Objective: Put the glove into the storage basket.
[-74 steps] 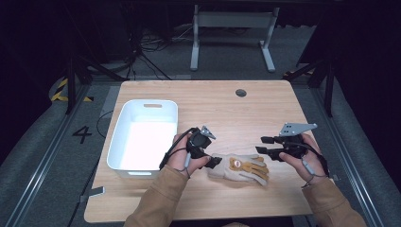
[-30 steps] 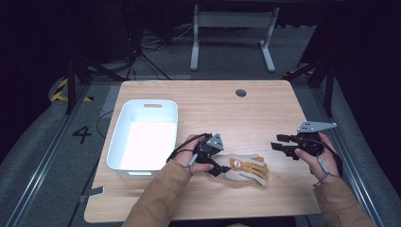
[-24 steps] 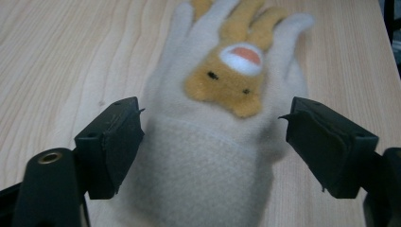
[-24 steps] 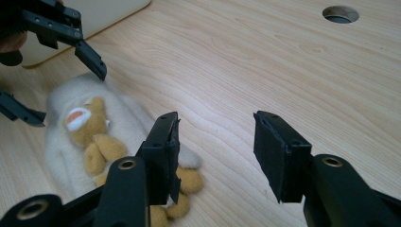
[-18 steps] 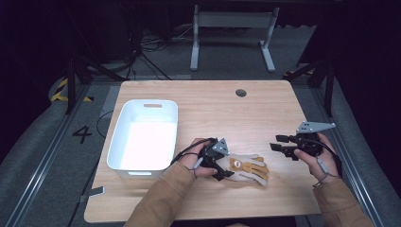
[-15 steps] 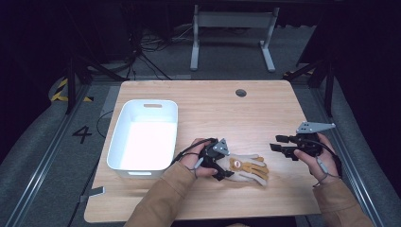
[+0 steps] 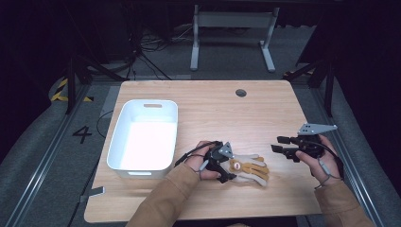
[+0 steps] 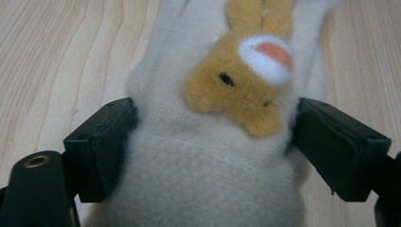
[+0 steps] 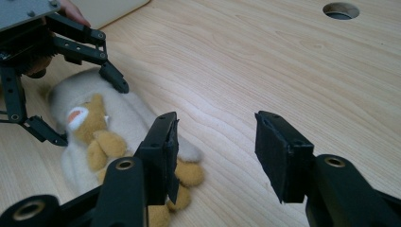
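Observation:
A cream plush glove (image 7: 249,170) with a tan bear face lies flat near the table's front edge, fingers pointing right. My left gripper (image 7: 228,166) has come down over its cuff, and the jaws have just been opening. In the left gripper view the glove (image 8: 189,56) fills the gap of the left gripper (image 8: 213,142); the black pads (image 8: 111,142) stand at its fuzzy sides without squeezing it. My right gripper (image 7: 276,144) hovers open to the glove's right with nothing between its fingers. The right gripper view shows the right gripper (image 9: 215,137), the glove (image 9: 118,113) and the left gripper (image 9: 85,111).
A white rectangular bin (image 7: 116,142) stands on the left part of the wooden table (image 7: 265,109). A round cable hole (image 7: 240,92) sits near the far edge. Dark floor and a desk frame lie beyond the table.
My left gripper has moved right and down, and its jaws now straddle the glove's cuff. The right hand shifted right earlier, then kept still.

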### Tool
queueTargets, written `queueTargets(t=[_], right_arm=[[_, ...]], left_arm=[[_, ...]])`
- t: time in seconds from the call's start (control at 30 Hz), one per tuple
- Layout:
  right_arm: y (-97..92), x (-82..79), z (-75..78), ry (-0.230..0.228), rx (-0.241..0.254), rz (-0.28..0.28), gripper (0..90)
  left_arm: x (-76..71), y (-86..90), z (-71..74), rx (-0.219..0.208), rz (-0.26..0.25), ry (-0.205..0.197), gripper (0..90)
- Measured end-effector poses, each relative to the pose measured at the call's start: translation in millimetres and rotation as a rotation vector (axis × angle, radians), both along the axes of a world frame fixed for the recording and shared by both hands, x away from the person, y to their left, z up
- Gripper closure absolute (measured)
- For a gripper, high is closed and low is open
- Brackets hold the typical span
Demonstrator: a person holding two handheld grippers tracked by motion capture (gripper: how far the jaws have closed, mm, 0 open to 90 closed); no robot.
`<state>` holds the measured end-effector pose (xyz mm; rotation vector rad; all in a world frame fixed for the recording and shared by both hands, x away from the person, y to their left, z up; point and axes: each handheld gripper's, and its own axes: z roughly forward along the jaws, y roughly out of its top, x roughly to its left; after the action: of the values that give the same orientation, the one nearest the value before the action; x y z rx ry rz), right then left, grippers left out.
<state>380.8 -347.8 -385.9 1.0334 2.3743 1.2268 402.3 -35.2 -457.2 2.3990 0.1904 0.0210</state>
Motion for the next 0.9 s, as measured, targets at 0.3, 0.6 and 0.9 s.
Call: queueTargets(t=[0.3, 0.6, 0.9], right_arm=[[-2.0, -0.5, -1.5, 0.005, -0.008, -0.01, 50.2], [-3.7, 0.3, -3.9, 0.015, -0.014, -0.019, 50.2], [-4.2, 0.9, -4.6, 0.015, -0.019, -0.022, 50.2]], left_arm=[[1.6, -3.5, -5.3, 0.012, -0.013, 0.018, 14.2], [-2.4, -9.5, -5.7, 0.059, -0.028, 0.01, 10.5], [-6.8, -17.3, -0.1, 0.112, -0.008, -0.018, 19.4]])
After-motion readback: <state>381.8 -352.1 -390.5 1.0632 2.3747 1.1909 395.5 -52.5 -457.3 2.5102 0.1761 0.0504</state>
